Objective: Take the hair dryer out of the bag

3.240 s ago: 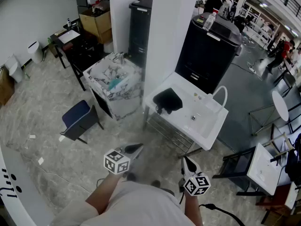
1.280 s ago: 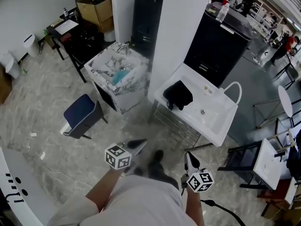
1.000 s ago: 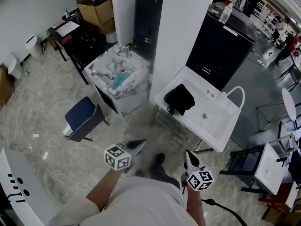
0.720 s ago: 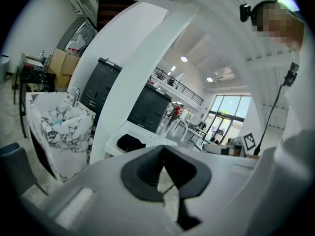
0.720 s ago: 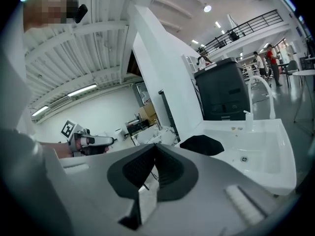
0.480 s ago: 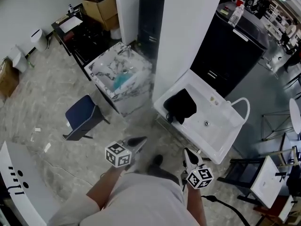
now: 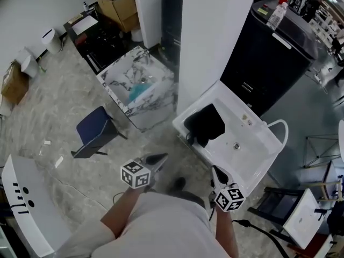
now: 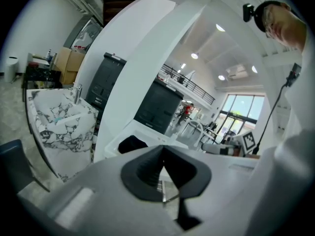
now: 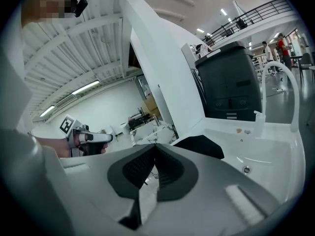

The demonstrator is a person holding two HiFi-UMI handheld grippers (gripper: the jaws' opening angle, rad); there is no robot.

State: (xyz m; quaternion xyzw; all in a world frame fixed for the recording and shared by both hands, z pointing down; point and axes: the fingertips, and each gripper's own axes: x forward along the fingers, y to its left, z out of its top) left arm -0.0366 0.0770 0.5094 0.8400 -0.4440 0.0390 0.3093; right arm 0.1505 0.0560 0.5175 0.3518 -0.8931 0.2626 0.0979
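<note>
Held the left tool [image 7: 159,157] and the right tool [image 7: 215,170] low in front of the body, both pressed together and pinching nothing. Stood near the white sink [image 7: 252,163], with neither tool over it yet. Saw the black bag [image 7: 204,123] lying in the sink's left corner, close to the white pillar [image 7: 215,36] and well apart from the tap [image 7: 279,127]. Saw no hair dryer at all, so most likely tucked inside the bag. Could not tell which way it pointed or how its long side lay. Saw only a soft, lumpy bag with no clear shape poking out. Probably needed to get closer first, then spread one tool and pinch the bag's edge to stop it sliding. Needed the other tool to find the opening and pull gently, keeping clear of the tap.
</note>
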